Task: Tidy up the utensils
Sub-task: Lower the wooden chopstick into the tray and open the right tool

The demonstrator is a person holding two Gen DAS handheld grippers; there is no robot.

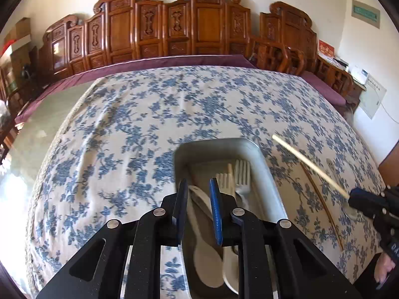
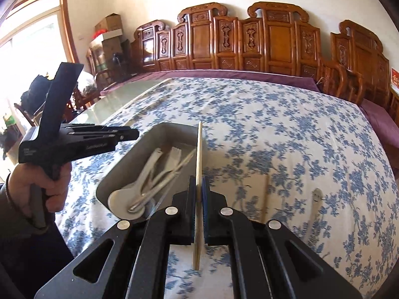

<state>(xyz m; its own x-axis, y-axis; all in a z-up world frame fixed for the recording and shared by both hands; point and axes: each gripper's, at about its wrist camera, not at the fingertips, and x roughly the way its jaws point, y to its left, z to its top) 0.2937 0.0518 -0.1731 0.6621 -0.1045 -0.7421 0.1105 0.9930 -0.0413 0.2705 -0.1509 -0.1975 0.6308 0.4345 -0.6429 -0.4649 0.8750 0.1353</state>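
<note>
Nearest the lens, your right gripper [image 2: 198, 189] has its jaws closed on a pale chopstick [image 2: 198, 154], which stands up between the blue pads and reaches out over the right rim of the grey tray [image 2: 139, 154]. Your left gripper [image 1: 198, 199] has its jaws a small way apart, nothing between them, poised above the tray's near end. Tray contents: white spoons [image 1: 207, 246], white forks [image 1: 237, 174] and metal cutlery, piled lengthwise. On the bench, right of the tray on the blue-flowered cloth [image 1: 139, 129], lie a brown chopstick [image 1: 321, 201] and a metal spoon [image 1: 348, 206], close together. Your left hand [image 2: 53, 186] grips the handle. Beyond: carved wooden chair backs [image 2: 249, 42] along the wall.
</note>
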